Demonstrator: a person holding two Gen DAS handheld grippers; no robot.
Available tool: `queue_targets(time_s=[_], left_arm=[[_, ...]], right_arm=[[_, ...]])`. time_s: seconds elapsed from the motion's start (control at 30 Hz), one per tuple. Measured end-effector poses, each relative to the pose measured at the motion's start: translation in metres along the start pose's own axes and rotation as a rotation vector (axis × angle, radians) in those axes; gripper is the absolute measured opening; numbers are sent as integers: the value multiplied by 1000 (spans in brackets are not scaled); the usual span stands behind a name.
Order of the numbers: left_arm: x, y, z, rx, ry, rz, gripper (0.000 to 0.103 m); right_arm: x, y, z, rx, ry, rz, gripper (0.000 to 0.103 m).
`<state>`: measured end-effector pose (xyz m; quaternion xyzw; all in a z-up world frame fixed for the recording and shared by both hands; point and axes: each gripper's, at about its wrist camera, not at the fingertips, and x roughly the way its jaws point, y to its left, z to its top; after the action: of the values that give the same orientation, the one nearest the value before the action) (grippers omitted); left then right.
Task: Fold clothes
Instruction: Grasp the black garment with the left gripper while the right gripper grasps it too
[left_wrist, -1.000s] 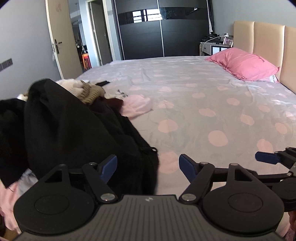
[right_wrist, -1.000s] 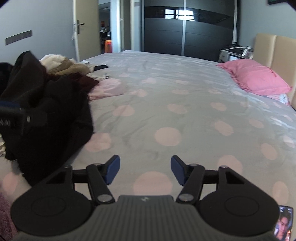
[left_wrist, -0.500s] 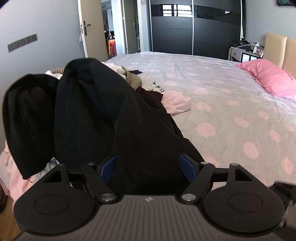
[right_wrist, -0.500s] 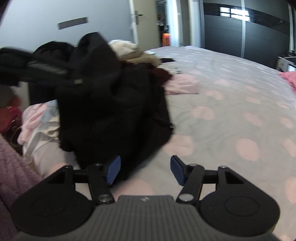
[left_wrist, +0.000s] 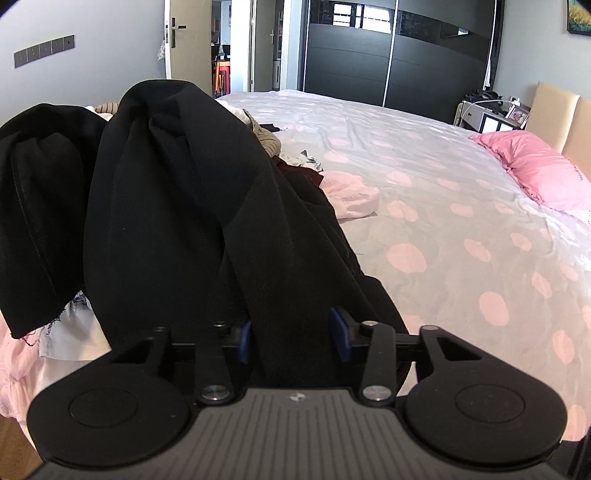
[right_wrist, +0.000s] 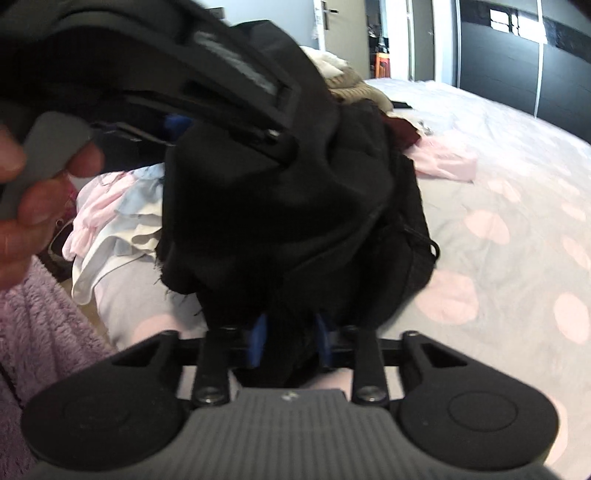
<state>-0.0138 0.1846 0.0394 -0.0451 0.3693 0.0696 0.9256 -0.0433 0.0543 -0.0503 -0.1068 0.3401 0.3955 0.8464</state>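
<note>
Bed (left_wrist: 461, 221) fills both views, grey cover with pink dots, dark wardrobe (left_wrist: 388, 55) behind it at the far wall. Clothes pile (left_wrist: 110, 314) sits on the near left corner of the bed: pale pink, light blue and white pieces at the bottom, beige knit (left_wrist: 264, 138) and a dark red item further back, a pink garment (left_wrist: 351, 195) lying flat just right of the pile. Black garment (left_wrist: 177, 206) is the biggest thing on the pile, draped over the top and hanging toward the cameras; a second black fold hangs to its left. Pink pillow (left_wrist: 539, 177) at the headboard, well apart from the pile. Left gripper (left_wrist: 291, 336): jaws have just been closing, blue pads pinching a hanging fold of the black garment. Right gripper (right_wrist: 290, 339): jaws have also just been closing, pads clamped on the lower edge of the same black fabric, near a frayed hem. Right view is blurred; it also shows the left gripper's body up top left with the person's hand (right_wrist: 33, 192) around its grey trigger. Purple fuzzy fabric (right_wrist: 40, 332) in the bottom left corner of that view.
</note>
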Motion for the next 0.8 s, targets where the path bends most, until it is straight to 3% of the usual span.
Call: queue_targets(time_s=[0.17,0.27,0.37,0.6,0.7,0.8], left_arm=[[-1,2,1,-13,7,-6,34],[-1,6,1,-35,13,-23,34],[-2,15,2,-59,13,-30,34],[-3,20,1,-82,4,-48,34],[-2,17,1,-71,6,-51,34],[-1,13,2,-56,6,-52,34]], right_arm=[[-10,8,1,-47,-4,-4,32],[-9,5,1,-30,-11,-35,52],[-6,-4,4,42,16,-5,51],[-23,-3,-9,18,-7,52,53],[-15,7,-10,11,-29,19,54],[1,16,-6,2,-33,-83,53]])
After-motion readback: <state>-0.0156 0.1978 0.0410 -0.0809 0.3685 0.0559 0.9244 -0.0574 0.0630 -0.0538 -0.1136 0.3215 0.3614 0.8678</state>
